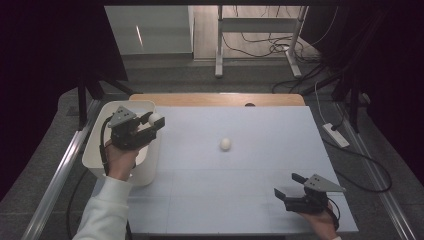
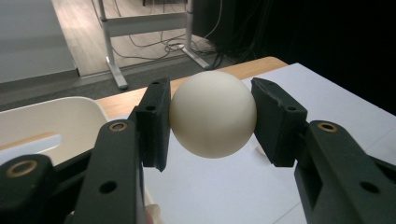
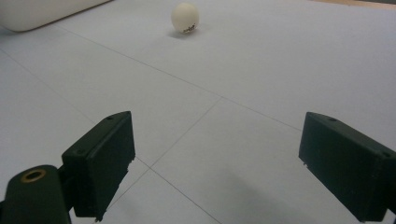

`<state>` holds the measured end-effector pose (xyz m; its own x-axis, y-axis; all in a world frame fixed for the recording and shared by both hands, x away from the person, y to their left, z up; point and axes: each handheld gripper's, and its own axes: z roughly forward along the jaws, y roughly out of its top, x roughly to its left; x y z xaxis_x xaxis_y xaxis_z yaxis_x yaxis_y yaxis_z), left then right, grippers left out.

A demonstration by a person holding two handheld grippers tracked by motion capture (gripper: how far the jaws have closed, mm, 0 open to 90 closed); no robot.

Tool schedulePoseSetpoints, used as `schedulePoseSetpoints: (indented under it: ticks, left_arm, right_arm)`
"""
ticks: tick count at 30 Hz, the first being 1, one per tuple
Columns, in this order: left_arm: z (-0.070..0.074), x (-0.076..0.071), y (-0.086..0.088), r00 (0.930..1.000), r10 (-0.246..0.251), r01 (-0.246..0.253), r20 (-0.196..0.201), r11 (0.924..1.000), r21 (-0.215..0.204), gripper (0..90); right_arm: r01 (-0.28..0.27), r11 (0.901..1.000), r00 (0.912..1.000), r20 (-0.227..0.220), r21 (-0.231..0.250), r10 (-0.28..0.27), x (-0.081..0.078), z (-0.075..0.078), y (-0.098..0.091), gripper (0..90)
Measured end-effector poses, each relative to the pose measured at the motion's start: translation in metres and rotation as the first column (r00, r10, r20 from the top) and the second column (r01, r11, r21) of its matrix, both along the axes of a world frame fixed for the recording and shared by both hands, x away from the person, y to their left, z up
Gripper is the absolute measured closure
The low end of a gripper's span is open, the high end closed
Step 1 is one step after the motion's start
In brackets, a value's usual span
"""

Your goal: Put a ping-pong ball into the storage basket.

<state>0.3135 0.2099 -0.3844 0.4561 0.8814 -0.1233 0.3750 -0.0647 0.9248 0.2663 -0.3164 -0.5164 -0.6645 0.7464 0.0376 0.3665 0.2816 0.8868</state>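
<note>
Over on the left, the left gripper (image 1: 156, 121) has a white ball (image 1: 154, 118) pinched between its fingers (image 2: 154, 123), right at the near-side rim of the white bin (image 1: 95, 145), maybe just past its edge toward the tabletop (image 1: 260, 145). In the left gripper view the pads meet the ball only at its two sides, so the hold is thin: a smooth round ball could squirt out if the hand tilts or the squeeze eases early. Let it go from here and I'd judge it may clip the rim, bounce and roll off across the tabletop rather than drop inside.

Middle of the tabletop, a second white ball (image 1: 225, 144) sits alone, well apart from both grippers; any nudge sends it rolling toward an edge.

Far right, the right gripper (image 1: 290, 185) rests low near the front, fingers (image 3: 100, 158) spread wide with nothing between them. Reaching for that loose ball at a slant could knock it away before the fingers close.
</note>
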Motion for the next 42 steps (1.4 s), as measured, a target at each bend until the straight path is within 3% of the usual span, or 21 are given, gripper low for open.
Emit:
schedulePoseSetpoints:
  ticks: [23, 42]
  left_arm:
    - [-0.005, 0.003, 0.036, 0.9926, 0.118, -0.118, -0.027, 0.9929, 0.016, 50.7]
    - [-0.007, -0.001, 0.036, 0.992, 0.115, -0.113, -0.051, 0.9926, 0.045, 50.6]
  right_arm:
    - [0.002, 1.0, 1.0, -0.001, -0.004, -0.002, 0.0, 0.0, 0.0, 10.5]
    - [0.004, 1.0, 1.0, -0.002, -0.004, -0.004, 0.0, -0.001, 0.0, 10.6]
